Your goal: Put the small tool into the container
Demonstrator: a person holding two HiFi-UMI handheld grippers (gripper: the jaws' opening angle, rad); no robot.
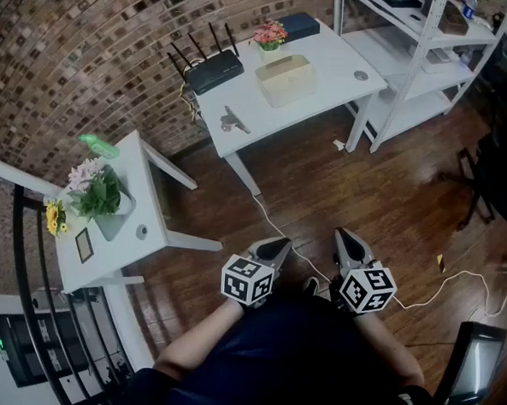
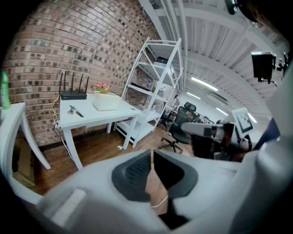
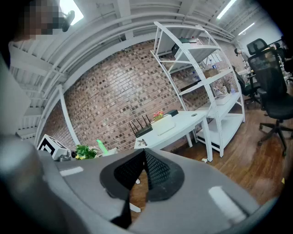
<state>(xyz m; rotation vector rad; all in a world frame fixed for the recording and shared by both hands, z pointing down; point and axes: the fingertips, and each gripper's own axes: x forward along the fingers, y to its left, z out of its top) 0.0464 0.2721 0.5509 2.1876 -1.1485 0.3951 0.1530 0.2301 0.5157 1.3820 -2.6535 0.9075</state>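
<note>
**A:** State of your tongs?

**B:** Your left tongs [image 2: 151, 153] are closed, tips meeting, with nothing between them. Only floor shows through the slit lower down. Your right tongs [image 3: 144, 151] are the same: pads together at the tips and empty.

**A:** Where are you holding them?

**B:** Close in front of your body, side by side but apart, both angled down over the wooden floor [image 1: 383, 188]. Marker cubes [image 1: 248, 279] face up at you. A white cable [image 1: 454, 282] crosses the floor just past the tips.

**A:** And the small tool?

**B:** The small tool [image 1: 233, 121] lies flat on the white surface [image 1: 331, 57], in its near-left part. It's well apart from both tongs, with open floor between.

**A:** Container?

**B:** The container [image 1: 287, 78] is a cream box right of the tool, mid-surface, not touching it. I can't tell from here what's inside.

**A:** Anything else around?

**B:** A black router [image 1: 212, 66] sits at the far-left corner, beyond the tool. There are pink flowers [image 1: 270, 34] at the far edge behind the container, with a dark flat box [image 1: 297, 24] just right of them. A white shelf rack [image 1: 416, 70] stands right of the surface. To your left a second white surface [image 1: 141, 225] carries a green plant [image 1: 100, 192], yellow flowers [image 1: 54, 218] and a green bottle [image 1: 98, 147]. A brick wall [image 1: 66, 49] runs behind both.
</note>
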